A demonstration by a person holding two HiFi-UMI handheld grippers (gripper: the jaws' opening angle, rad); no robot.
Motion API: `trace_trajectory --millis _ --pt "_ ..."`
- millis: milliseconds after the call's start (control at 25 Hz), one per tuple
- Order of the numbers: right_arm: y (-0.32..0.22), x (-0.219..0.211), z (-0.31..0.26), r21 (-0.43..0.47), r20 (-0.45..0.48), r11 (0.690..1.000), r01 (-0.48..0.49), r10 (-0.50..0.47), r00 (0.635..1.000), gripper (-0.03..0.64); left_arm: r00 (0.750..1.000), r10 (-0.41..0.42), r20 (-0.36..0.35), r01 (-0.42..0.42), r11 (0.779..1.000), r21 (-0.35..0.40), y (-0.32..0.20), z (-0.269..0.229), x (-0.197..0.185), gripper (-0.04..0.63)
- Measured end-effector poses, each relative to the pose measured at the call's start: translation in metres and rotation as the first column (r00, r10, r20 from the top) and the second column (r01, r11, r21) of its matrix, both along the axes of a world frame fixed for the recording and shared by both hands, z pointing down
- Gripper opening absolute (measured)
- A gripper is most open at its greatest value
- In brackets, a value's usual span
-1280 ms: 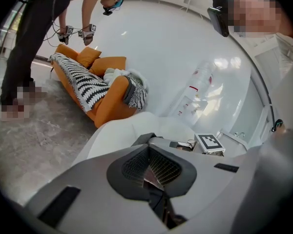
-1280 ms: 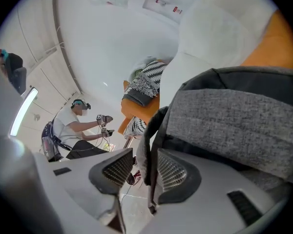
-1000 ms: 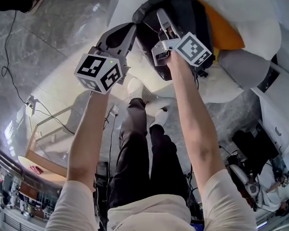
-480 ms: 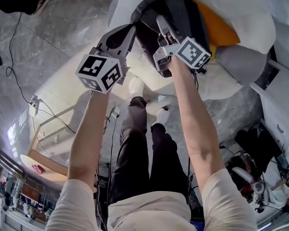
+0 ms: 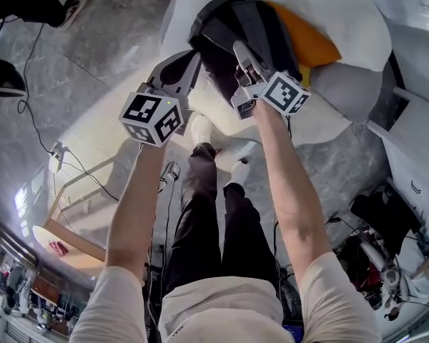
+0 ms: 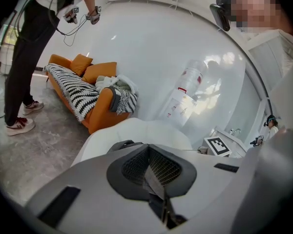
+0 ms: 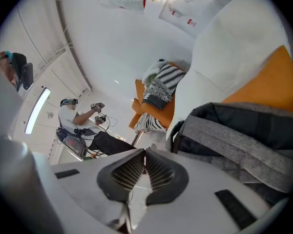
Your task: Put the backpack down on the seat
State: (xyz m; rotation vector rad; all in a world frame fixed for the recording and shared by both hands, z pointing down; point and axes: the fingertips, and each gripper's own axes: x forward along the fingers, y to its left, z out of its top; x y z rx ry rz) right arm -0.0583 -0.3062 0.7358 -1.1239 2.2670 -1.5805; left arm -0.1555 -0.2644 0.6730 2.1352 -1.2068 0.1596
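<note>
The grey and black backpack (image 5: pixel 250 20) lies on the white padded seat (image 5: pixel 329 2), leaning against an orange cushion (image 5: pixel 311 41). My left gripper (image 5: pixel 191 52) is at the pack's left front edge. In the left gripper view its pads (image 6: pixel 136 167) are shut on a grey strip that looks like a backpack strap (image 6: pixel 155 182). My right gripper (image 5: pixel 241 50) is over the pack's front. Its jaws (image 7: pixel 144 152) are shut with nothing between them, and the backpack (image 7: pixel 244 130) sits just beyond them to the right.
My legs and white shoes (image 5: pixel 200 128) stand right in front of the seat. An orange sofa with a striped blanket (image 6: pixel 83 91) stands further off. A person (image 6: pixel 24 57) stands near it, and another person (image 7: pixel 80 113) sits. Cables (image 5: pixel 36 120) and bags (image 5: pixel 379 220) lie on the floor.
The right gripper's fingers have come together above the backpack. Both grippers have edged slightly towards the seat. The left gripper keeps its place at the pack's edge.
</note>
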Motion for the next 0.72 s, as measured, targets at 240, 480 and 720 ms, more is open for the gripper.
trace_trajectory --millis 240,480,720 --pt "0.019 0.021 -0.050 0.037 0.031 0.999 -0.002 0.001 1.000 0.029 1.000 -0.008 -0.001 0.008 1.000 0.001 0.024 -0.036 0.013 0.017" --pt "0.052 0.048 -0.106 0.079 0.041 0.997 0.001 -0.004 0.999 0.029 1.000 -0.014 -0.006 0.014 1.000 0.010 0.052 -0.081 0.032 0.017" --pt "0.076 0.084 -0.149 0.106 0.023 0.994 0.015 -0.017 1.000 0.029 1.000 -0.001 0.002 0.001 1.000 0.031 0.069 -0.121 0.058 0.017"
